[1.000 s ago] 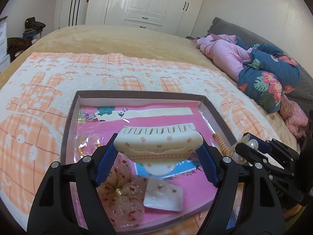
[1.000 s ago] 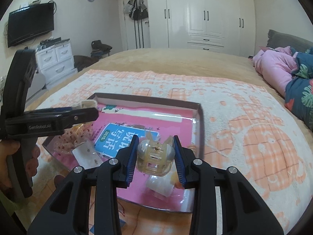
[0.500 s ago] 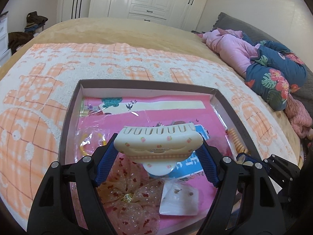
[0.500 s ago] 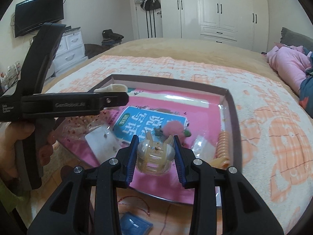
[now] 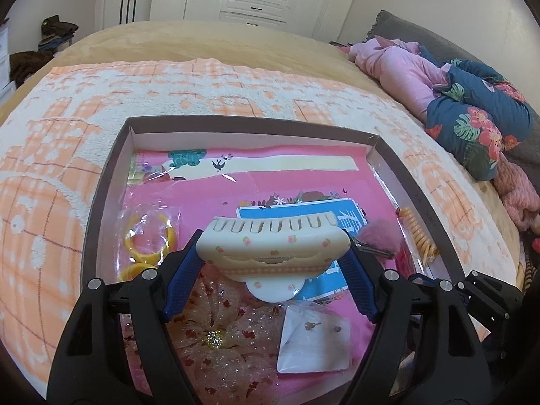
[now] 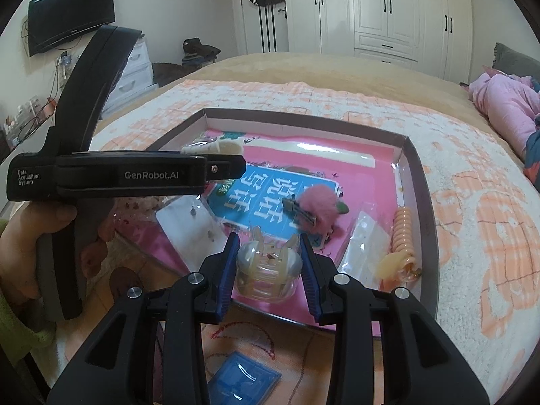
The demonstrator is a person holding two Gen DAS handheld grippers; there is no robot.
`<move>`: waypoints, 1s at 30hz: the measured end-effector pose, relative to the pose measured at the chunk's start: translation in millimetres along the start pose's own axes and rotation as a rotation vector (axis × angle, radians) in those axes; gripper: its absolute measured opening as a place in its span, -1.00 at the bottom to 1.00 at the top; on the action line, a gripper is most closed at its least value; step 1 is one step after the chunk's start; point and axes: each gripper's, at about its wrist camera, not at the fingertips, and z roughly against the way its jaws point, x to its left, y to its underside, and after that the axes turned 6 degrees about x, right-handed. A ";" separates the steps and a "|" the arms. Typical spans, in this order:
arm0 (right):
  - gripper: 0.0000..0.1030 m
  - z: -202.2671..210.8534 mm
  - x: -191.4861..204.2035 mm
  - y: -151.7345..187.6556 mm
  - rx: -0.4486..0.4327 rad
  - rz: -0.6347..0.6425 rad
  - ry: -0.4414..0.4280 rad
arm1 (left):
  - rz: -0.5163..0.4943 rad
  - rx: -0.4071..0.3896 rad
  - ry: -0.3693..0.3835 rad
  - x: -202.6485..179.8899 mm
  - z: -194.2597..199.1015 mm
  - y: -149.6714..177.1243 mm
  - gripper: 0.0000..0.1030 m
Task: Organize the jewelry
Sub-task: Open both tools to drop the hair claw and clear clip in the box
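1. A bed in a tan cover is seen, with an orange-and-white blanket spread over it.
2. A shallow box lined in pink is set on the blanket, near the bed's foot edge.
3. A cream hair claw is clamped end to end by the left tool, held above the box.
4. A clear hair claw is pinched by the right tool over the box's near edge.
5. Yellow rings, a pink pompom clip, a coil tie and an earring card are laid inside the box.
6. White wardrobes are set along the far wall; a television is mounted at the left.
7. Pink and floral bedding is piled at the head of the bed.
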 end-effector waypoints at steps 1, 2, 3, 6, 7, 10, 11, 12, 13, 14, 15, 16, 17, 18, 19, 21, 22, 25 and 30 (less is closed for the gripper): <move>-0.33 -0.1 0.0 0.6 0.004 -0.002 0.001 | -0.001 0.001 0.000 -0.7 -0.3 0.3 0.31; -0.33 -0.7 -0.4 0.7 0.008 -0.005 0.000 | -0.001 0.002 0.000 -0.9 -0.5 0.4 0.31; -0.33 -0.9 -0.4 1.3 0.011 -0.008 -0.001 | -0.002 0.004 0.000 -1.0 -0.9 0.6 0.31; -0.33 -0.8 -0.9 2.7 0.017 -0.016 -0.003 | -0.005 0.013 -0.003 -1.9 -2.1 1.7 0.31; -0.33 -0.3 -1.2 2.7 0.014 -0.018 -0.005 | -0.007 0.014 -0.004 -3.0 -2.4 1.9 0.31; -0.21 2.1 -1.6 3.1 0.007 -0.022 -0.009 | -0.006 0.018 -0.006 -3.3 -2.8 2.7 0.31; -0.15 2.4 -1.6 3.1 0.005 -0.022 -0.009 | -0.004 0.020 -0.006 -3.2 -3.0 3.0 0.31; -0.11 3.7 -2.2 3.5 0.003 -0.025 -0.007 | -0.003 0.021 -0.006 -3.4 -3.2 3.3 0.32; -0.09 5.3 -3.4 4.0 0.000 -0.031 -0.006 | -0.002 0.022 -0.004 -3.5 -2.7 3.6 0.36; -0.04 7.4 -4.8 4.6 -0.006 -0.038 -0.006 | -0.001 0.021 -0.004 -3.7 -2.0 3.6 0.39; -0.02 8.8 -5.8 4.8 -0.009 -0.042 -0.006 | -0.001 0.018 -0.005 -4.0 -1.0 3.2 0.44; -0.02 10.0 -6.8 5.1 -0.012 -0.047 -0.006 | -0.001 0.017 -0.005 -4.3 0.2 3.9 0.47; -0.01 11.1 -7.7 5.4 -0.013 -0.049 -0.006 | 0.000 0.017 -0.002 -4.4 1.1 3.8 0.47; -0.01 12.3 -7.5 6.0 -0.014 -0.050 -0.004 | 0.000 0.018 -0.002 -4.5 2.0 3.5 0.47; -0.01 13.6 -7.7 6.6 -0.014 -0.049 0.000 | 0.001 0.016 -0.004 -4.5 3.1 3.3 0.48; 0.03 15.8 -7.3 7.7 -0.016 -0.046 0.004 | 0.003 0.011 -0.006 -4.8 5.9 3.2 0.54; 0.04 17.2 -7.1 8.6 -0.018 -0.046 0.005 | 0.007 0.006 -0.005 -4.8 8.1 3.1 0.57; 0.08 22.3 -6.2 9.7 -0.025 -0.047 0.005 | 0.013 -0.007 -0.001 -5.7 15.6 3.1 0.60; 0.20 32.2 -3.7 11.6 -0.042 -0.045 0.010 | 0.012 -0.025 -0.003 -9.4 27.8 3.5 0.72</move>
